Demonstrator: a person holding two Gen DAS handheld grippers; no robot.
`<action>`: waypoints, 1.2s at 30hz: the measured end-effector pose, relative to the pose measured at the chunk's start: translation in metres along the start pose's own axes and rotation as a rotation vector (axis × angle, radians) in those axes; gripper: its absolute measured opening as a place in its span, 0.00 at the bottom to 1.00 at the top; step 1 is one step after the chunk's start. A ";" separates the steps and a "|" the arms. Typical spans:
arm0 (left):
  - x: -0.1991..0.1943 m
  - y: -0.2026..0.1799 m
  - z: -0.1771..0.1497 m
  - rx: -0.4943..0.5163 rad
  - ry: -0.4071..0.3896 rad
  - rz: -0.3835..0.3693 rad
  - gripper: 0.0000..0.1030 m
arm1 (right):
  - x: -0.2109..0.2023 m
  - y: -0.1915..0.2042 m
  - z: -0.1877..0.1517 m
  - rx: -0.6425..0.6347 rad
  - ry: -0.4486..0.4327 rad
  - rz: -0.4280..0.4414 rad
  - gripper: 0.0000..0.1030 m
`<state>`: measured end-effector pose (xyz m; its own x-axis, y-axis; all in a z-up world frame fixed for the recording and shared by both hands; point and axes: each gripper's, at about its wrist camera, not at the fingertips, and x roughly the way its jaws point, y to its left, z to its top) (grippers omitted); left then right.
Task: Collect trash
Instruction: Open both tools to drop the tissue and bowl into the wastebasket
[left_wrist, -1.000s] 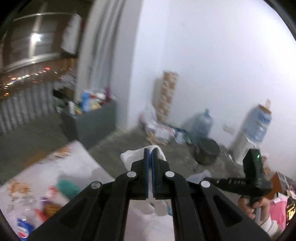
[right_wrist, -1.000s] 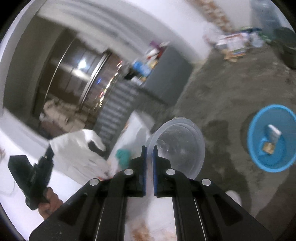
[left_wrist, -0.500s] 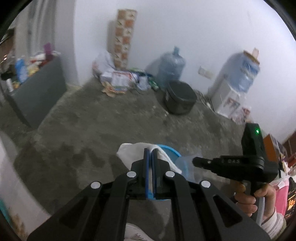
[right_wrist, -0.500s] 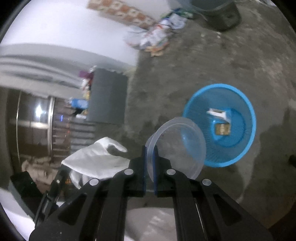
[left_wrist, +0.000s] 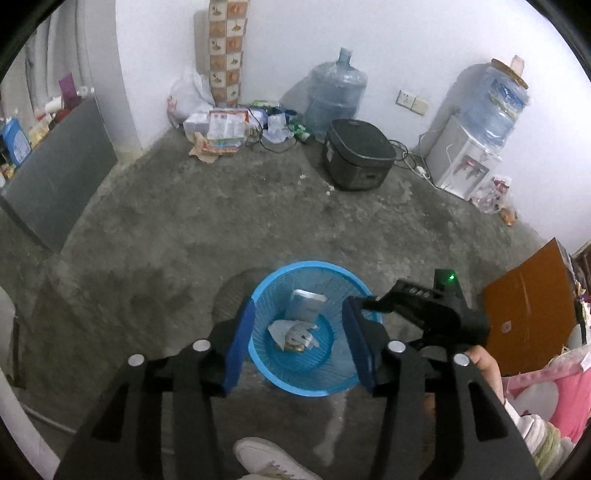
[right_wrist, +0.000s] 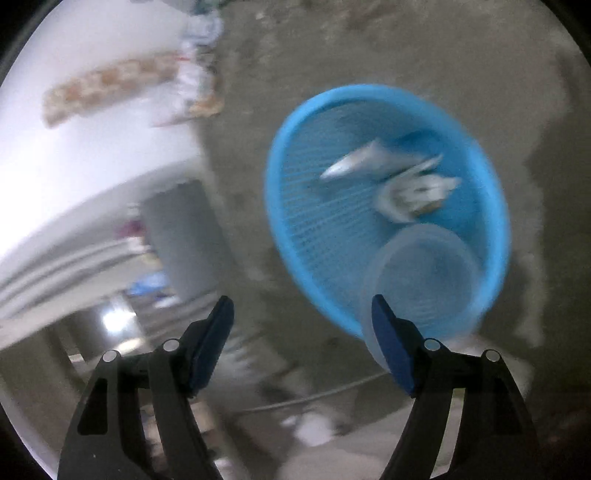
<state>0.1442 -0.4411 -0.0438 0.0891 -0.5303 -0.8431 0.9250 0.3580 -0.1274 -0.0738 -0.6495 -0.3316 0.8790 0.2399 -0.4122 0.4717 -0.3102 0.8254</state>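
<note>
A blue mesh waste basket (left_wrist: 325, 380) stands on the concrete floor and also shows in the right wrist view (right_wrist: 295, 221). My left gripper (left_wrist: 299, 339) is open above it. White crumpled tissue (left_wrist: 291, 332) and a small carton (left_wrist: 304, 304) lie inside. My right gripper (right_wrist: 303, 343) is open, beside the basket. A clear plastic lid (right_wrist: 424, 280) hangs loose just off the right fingertip (right_wrist: 388, 332), over the basket's near rim. The right view is blurred.
A dark rice cooker (left_wrist: 356, 158), two water jugs (left_wrist: 338, 99) and a dispenser (left_wrist: 461, 162) stand along the far wall. Bags and papers (left_wrist: 221, 129) lie in the corner. A grey cabinet (left_wrist: 55, 170) is left, a brown box (left_wrist: 528, 306) right. A white shoe (left_wrist: 266, 458) is below.
Both grippers swung from the table to over the blue basket and opened. The white tissue left the left gripper and lies in the basket. The clear lid left the right gripper.
</note>
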 end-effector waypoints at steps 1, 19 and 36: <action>-0.005 0.001 -0.001 0.002 -0.012 0.006 0.49 | 0.001 0.003 0.000 -0.024 -0.005 0.029 0.75; -0.106 0.011 -0.032 -0.010 -0.172 0.042 0.71 | -0.033 0.008 -0.045 -0.337 -0.171 -0.408 0.81; -0.256 0.046 -0.088 -0.106 -0.420 0.138 0.92 | -0.054 0.179 -0.238 -1.161 -0.536 -0.494 0.92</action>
<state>0.1315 -0.2214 0.1202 0.3717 -0.7300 -0.5735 0.8529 0.5125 -0.0995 -0.0537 -0.4989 -0.0694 0.6821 -0.3651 -0.6336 0.6451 0.7085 0.2863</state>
